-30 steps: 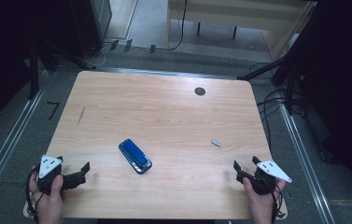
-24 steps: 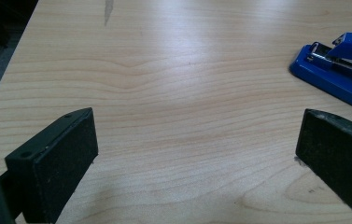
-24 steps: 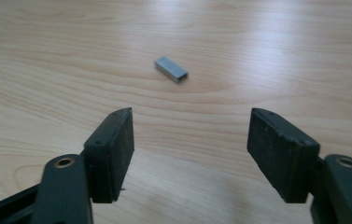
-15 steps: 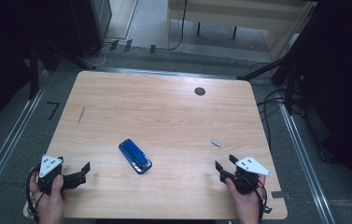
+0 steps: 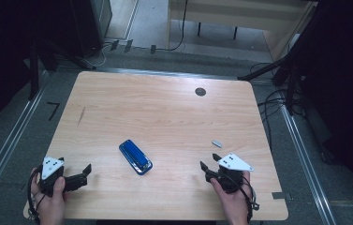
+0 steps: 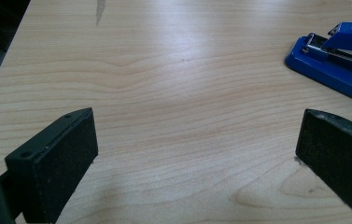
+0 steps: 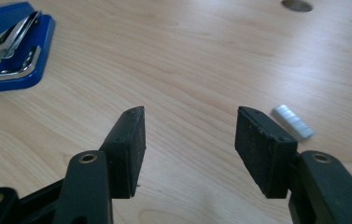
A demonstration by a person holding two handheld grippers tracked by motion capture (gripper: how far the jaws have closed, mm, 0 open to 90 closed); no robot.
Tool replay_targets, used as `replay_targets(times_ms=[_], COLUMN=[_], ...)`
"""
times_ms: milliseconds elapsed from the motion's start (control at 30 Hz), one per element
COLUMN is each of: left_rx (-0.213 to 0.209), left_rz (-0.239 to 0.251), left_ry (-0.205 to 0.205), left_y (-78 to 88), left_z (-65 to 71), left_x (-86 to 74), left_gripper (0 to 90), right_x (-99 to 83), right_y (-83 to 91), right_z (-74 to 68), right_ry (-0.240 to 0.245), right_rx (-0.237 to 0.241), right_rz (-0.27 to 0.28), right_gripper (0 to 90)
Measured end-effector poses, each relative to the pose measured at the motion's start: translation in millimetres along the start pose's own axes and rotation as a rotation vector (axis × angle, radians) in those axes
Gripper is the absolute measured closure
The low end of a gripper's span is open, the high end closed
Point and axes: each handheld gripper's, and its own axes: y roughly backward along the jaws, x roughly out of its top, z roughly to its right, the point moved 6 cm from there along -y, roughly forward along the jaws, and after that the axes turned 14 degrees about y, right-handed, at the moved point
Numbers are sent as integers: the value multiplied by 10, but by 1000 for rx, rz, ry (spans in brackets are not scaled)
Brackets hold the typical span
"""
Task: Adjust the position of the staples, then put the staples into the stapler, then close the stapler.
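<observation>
right gripper (image 5: 210, 167): jaws half apart, just been closing, nothing between them | left gripper (image 5: 87, 169): jaws wide, empty | staple strip (image 7: 292, 121): just beside right jaw, untouched | blue stapler (image 5: 136, 157): mid-table between grippers | progress: nothing picked up, all left.

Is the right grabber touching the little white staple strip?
Apart. In the right gripper view, bare table shows between the right gripper and the staple strip.
</observation>
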Motion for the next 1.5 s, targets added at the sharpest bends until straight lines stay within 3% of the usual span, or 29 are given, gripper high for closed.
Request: replay_targets(times_ms=[100,233,300,367,567,800,1000,1133,1500], left_rx=[3,0,0,-1,0,-3,-3,-8,-4], left_rz=[-4,-4,-6,-9,-11,-10,-14,-11,-18], left_ry=[-6,-8,-9,-8,-11,-9,-10,-6,-18], left_y=[0,5,4,0,-1,-1,-4,0,-10], left_z=[1,5,5,6,7,6,7,5,18], left_x=[-1,-4,-4,-6,-6,-6,-7,-6,-10], left_gripper=[0,0,0,0,0,0,0,0,0], right_x=[109,195,222,241,308,417,477,527,656], right_y=[-78,-131,-168,-225,-290,-352,-428,-493,-592], right_z=[-106,-170,-186,-250,-369,-511,-595,-711,-901], right_ry=[37,20,28,14,7,41,23,50,64], right_rx=[-10,43,32,74,138,156,179,200,249], right_rz=[7,41,32,-1,-27,-24,-21,-33,-34], right_gripper=[441,486,485,465,445,430,427,440,443])
